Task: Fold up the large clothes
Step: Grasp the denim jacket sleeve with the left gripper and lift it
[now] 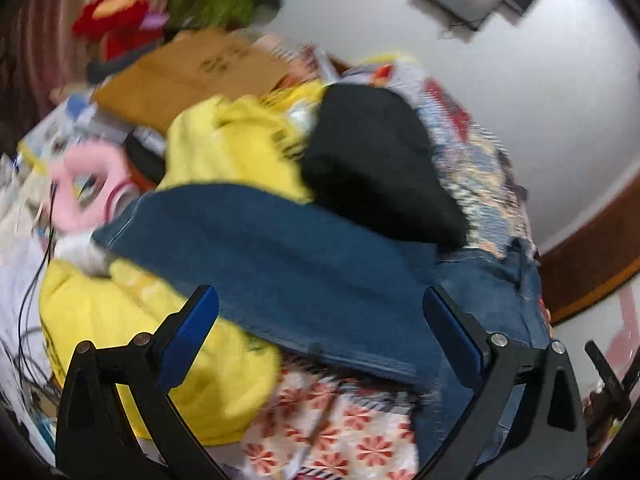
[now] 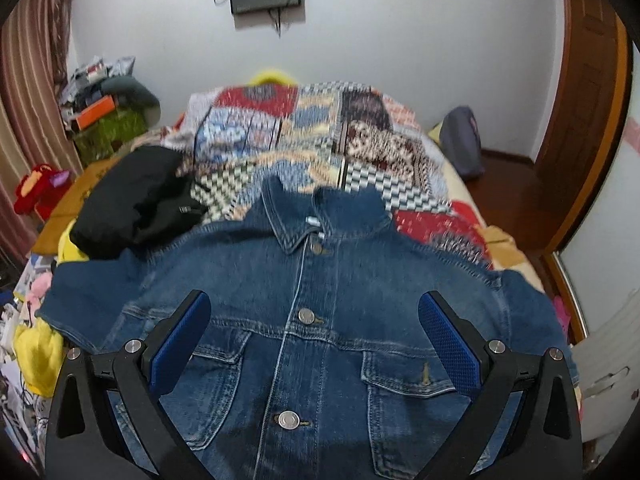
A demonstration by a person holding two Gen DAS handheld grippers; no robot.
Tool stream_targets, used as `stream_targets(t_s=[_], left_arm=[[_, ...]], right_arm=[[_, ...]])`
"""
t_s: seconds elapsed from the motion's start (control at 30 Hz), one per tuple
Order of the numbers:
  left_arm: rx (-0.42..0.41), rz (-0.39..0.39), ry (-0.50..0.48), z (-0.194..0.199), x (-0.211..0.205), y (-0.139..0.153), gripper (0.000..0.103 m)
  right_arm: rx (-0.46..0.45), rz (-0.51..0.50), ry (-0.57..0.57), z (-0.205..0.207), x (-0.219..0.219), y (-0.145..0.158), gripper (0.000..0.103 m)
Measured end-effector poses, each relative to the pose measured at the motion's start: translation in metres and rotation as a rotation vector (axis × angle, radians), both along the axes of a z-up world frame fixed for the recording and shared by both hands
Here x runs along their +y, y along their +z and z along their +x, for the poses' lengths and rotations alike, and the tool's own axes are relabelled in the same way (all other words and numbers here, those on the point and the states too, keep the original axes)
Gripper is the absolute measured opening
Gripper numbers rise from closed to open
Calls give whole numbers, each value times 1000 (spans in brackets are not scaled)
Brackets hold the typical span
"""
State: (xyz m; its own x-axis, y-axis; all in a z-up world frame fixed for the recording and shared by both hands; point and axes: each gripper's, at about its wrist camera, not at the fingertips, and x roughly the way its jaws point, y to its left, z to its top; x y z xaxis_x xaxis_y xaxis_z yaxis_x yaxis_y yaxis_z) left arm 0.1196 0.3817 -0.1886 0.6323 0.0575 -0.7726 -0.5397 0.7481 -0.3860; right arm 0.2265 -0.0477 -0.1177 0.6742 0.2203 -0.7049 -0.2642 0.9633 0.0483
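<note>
At the bed's left edge we see a soft yellow garment (image 2: 38,350), a crumpled black one (image 2: 136,200), then the stiff denim jacket (image 2: 304,320) spread flat, buttoned, over the patchwork quilt (image 2: 280,128). Our left gripper (image 1: 320,304) and right gripper (image 2: 314,308) both gape empty.

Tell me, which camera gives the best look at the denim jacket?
The right wrist view: the denim jacket lies front up, collar, buttons and chest pockets sharp. The left wrist view shows only a blurred sleeve across yellow clothing.

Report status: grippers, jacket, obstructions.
Left gripper open, right gripper open, both empty. Blue denim jacket flat, front up, unfolded. Black garment and yellow garment crowd its sleeve.
</note>
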Motion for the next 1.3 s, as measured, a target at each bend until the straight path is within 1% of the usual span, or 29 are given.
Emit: stream_targets(t_s=[0.1, 0.17, 0.23, 0.3, 0.37, 0.43, 0.53, 0.6, 0.63, 0.67, 0.7, 0.73, 0.77, 0.8, 0.83, 0.87, 0.9, 0.93, 0.97, 1.0, 1.13, 1.2, 1.23, 1.27, 1.3], left_arm=[[37, -54, 37, -9, 27, -25, 103], [51, -114, 65, -14, 47, -44, 102], [57, -162, 91, -17, 62, -60, 98], [54, -226, 109, -17, 72, -75, 88], [41, -265, 129, -16, 84, -87, 85], [41, -278, 156, -14, 93, -95, 84], [34, -318, 187, -10, 105, -109, 83], [25, -329, 207, -7, 112, -116, 79], [28, -318, 223, -5, 115, -117, 77], [32, -301, 238, -4, 116, -117, 72], [38, -281, 251, -3, 117, -116, 65], [52, -253, 268, -2, 117, -115, 60], [68, -227, 278, 0, 118, -114, 51], [78, -210, 281, 1, 118, -113, 45], [86, -187, 284, 2, 118, -110, 42], [96, -158, 286, 4, 116, -106, 34], [118, -125, 288, 5, 114, -103, 21], [147, -89, 289, 8, 112, -99, 17], [182, -37, 279, 13, 108, -92, 13], [191, -4, 273, 15, 104, -85, 10], [155, 97, 257, 22, 89, -47, 7], [102, 156, 236, 27, 76, -17, 6], [82, 171, 225, 29, 71, -7, 6], [43, 191, 203, 32, 61, 13, 5], [13, 200, 185, 36, 55, 25, 5]], right_arm=[[30, -6, -5, 8, 3, -6, 103], [46, -7, -9, 10, 4, -8, 103], [55, -11, -17, 15, 6, -11, 103], [63, -16, -26, 19, 6, -15, 103], [75, -23, -32, 23, 6, -19, 103], [91, -28, -38, 25, 7, -22, 103], [114, -32, -49, 28, 4, -27, 103], [124, -32, -58, 31, 3, -28, 103], [128, -31, -61, 32, 3, -29, 103], [130, -31, -63, 32, 3, -29, 103], [131, -30, -66, 32, 2, -29, 103], [130, -31, -68, 32, 2, -28, 103], [128, -32, -69, 32, 3, -27, 103], [125, -34, -69, 31, 2, -26, 103], [120, -36, -68, 30, 2, -25, 103], [114, -37, -68, 30, 2, -24, 103], [109, -38, -67, 29, 2, -22, 103], [105, -38, -67, 28, 1, -21, 103], [104, -37, -67, 28, 2, -20, 103], [101, -33, -66, 27, 1, -19, 103], [88, -18, -59, 23, -2, -12, 103], [77, -14, -55, 21, -4, -9, 103], [69, -12, -51, 20, -6, -6, 103], [62, -11, -49, 19, -7, -4, 103], [55, -10, -47, 18, -9, -2, 103]])
